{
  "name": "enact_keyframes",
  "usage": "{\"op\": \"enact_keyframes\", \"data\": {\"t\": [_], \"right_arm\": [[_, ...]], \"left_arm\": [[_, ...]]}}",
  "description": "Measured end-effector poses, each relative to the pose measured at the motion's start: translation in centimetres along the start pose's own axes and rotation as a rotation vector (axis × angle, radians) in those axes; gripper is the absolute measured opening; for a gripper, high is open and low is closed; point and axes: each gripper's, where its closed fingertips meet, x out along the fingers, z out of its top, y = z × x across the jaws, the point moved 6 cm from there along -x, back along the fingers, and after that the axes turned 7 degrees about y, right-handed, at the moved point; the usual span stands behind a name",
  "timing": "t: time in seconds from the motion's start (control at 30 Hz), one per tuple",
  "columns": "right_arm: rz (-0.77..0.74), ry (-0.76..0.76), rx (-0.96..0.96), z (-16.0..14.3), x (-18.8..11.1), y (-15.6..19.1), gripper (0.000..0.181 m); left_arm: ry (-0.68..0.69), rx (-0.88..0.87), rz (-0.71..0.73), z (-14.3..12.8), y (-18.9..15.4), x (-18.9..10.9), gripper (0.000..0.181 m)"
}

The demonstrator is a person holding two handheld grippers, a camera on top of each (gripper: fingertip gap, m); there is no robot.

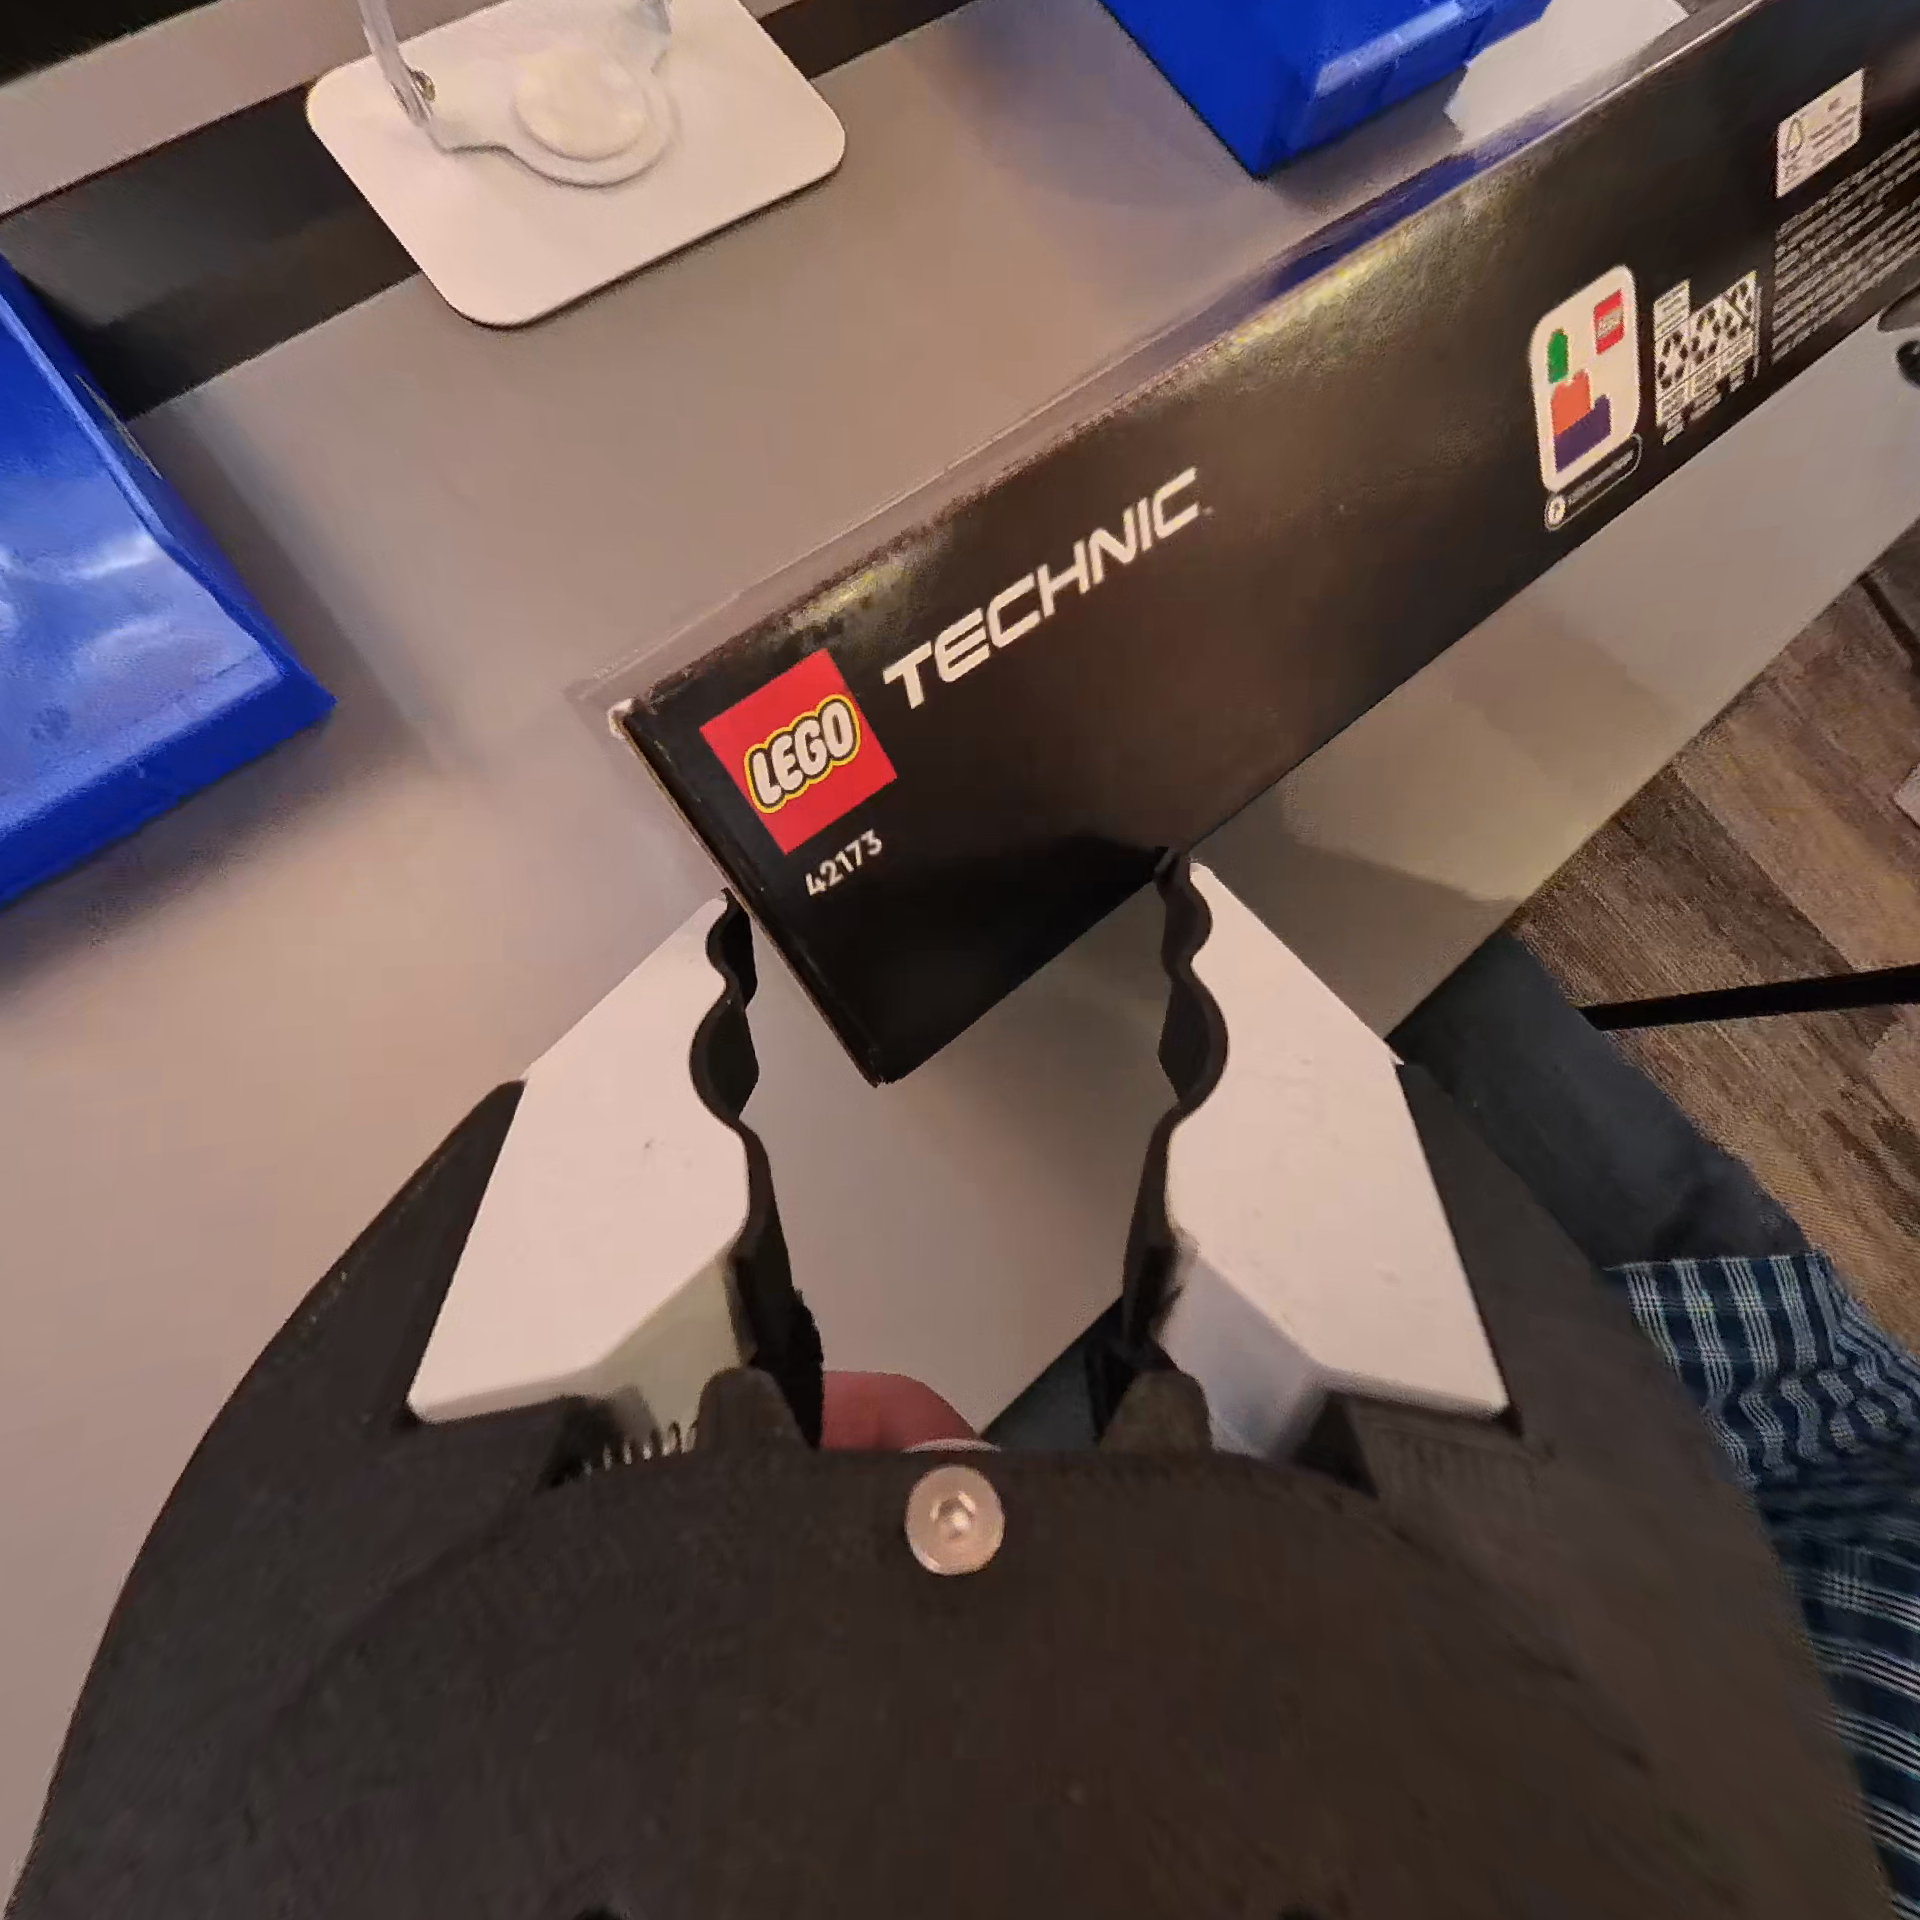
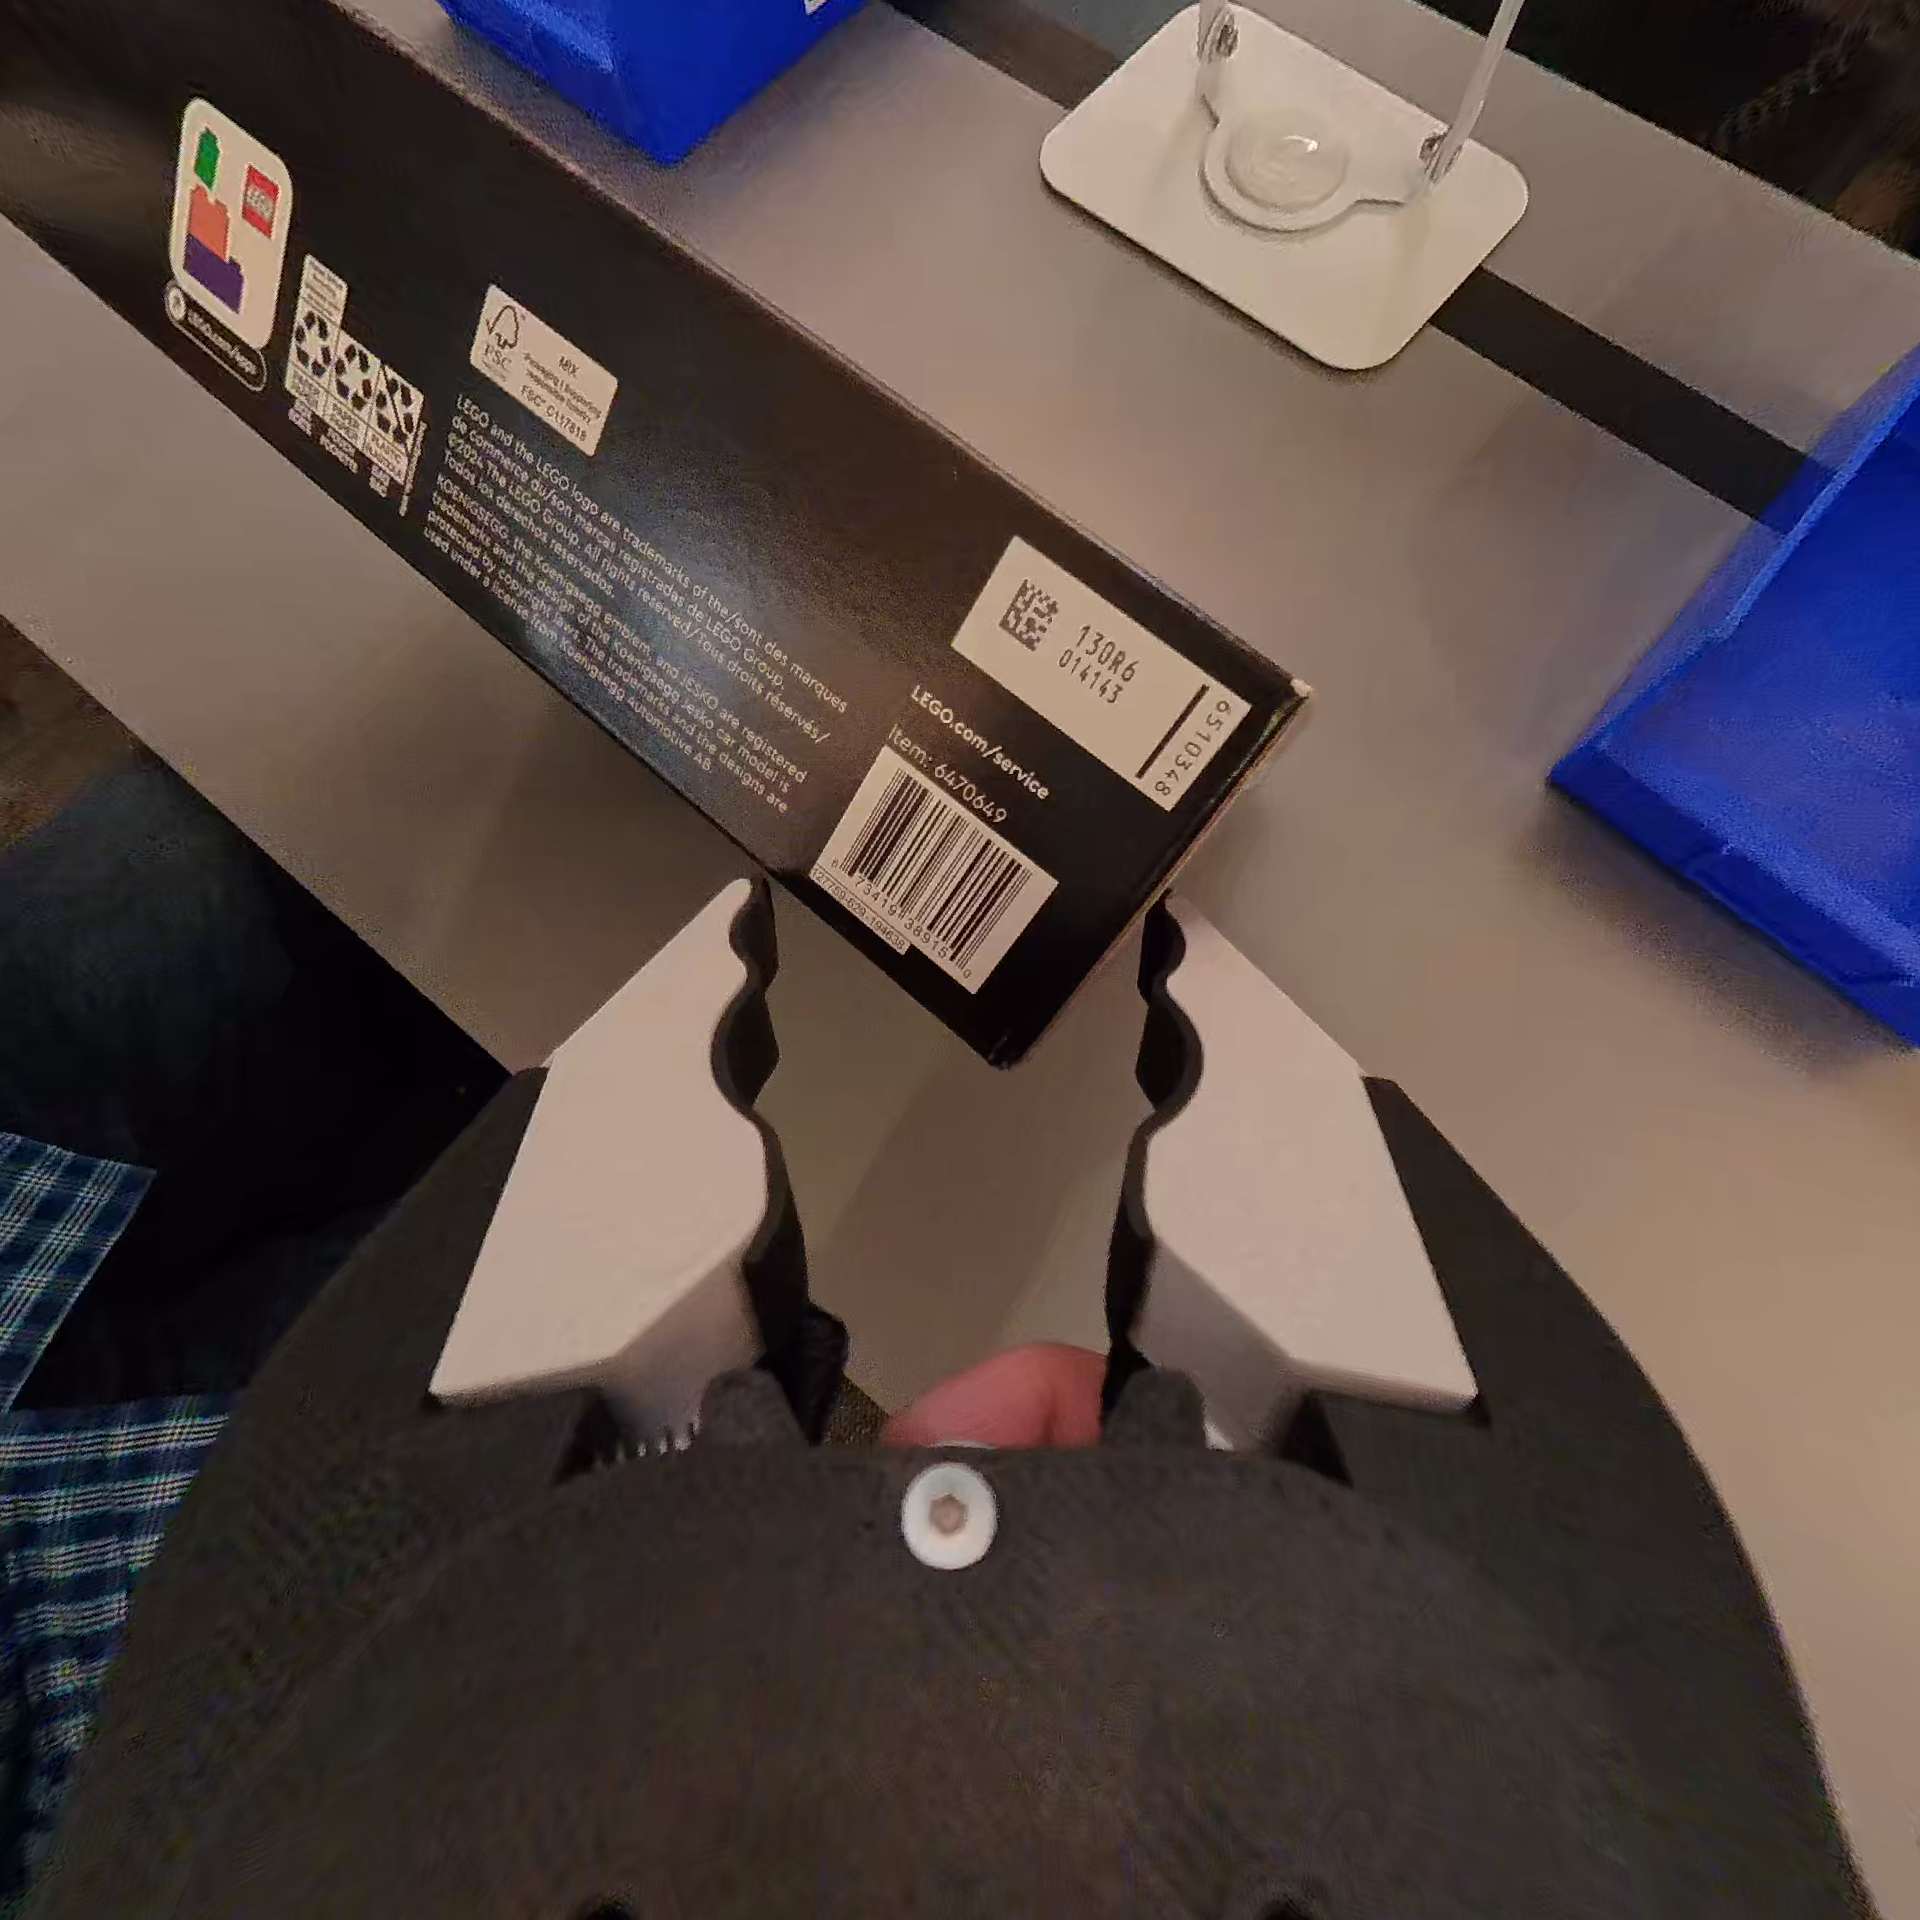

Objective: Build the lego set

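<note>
So this is the very start: the box (image 1: 1091, 665) isn't open yet, nothing is built. It's a long black carton standing on its long narrow side on the grey worktop (image 1: 468, 727), running across in front of the person, close to the near edge.

The left claw (image 1: 951, 894) is spread wide, with one bottom corner of the box poking in between its fingertips. The right claw (image 2: 961, 904) is the same at the other end, wide open around the barcode corner. Neither looks clamped; there's a gap at the pads, so I'd say they're lined up to pinch, not holding yet.

Next move, I reckon: close both on the ends together, then lift or tip the box to get at a flap. Squeeze evenly or it'll twist.

Room-wise, it's a bit tight. There are blue bins (image 1: 114, 644) on both sides and one behind, plus a white stand base (image 1: 571, 156) at the back. The worktop edge is right under the claws, so don't drag the box backwards.
</note>
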Motion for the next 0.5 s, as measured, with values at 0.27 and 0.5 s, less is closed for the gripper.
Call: {"op": "enact_keyframes", "data": {"t": [0.27, 0.5], "right_arm": [[0.04, 0.063, 0.004, 4.9, 1.0, -3.8, 0.069], [0.014, 0.055, -0.009, 7.4, 2.3, -6.7, 0.061]], "left_arm": [[0.086, -0.005, 0.025, 5.8, 4.0, 1.4, 0.074], [0.095, 0.008, 0.049, 8.9, 6.5, 2.7, 0.07]]}}
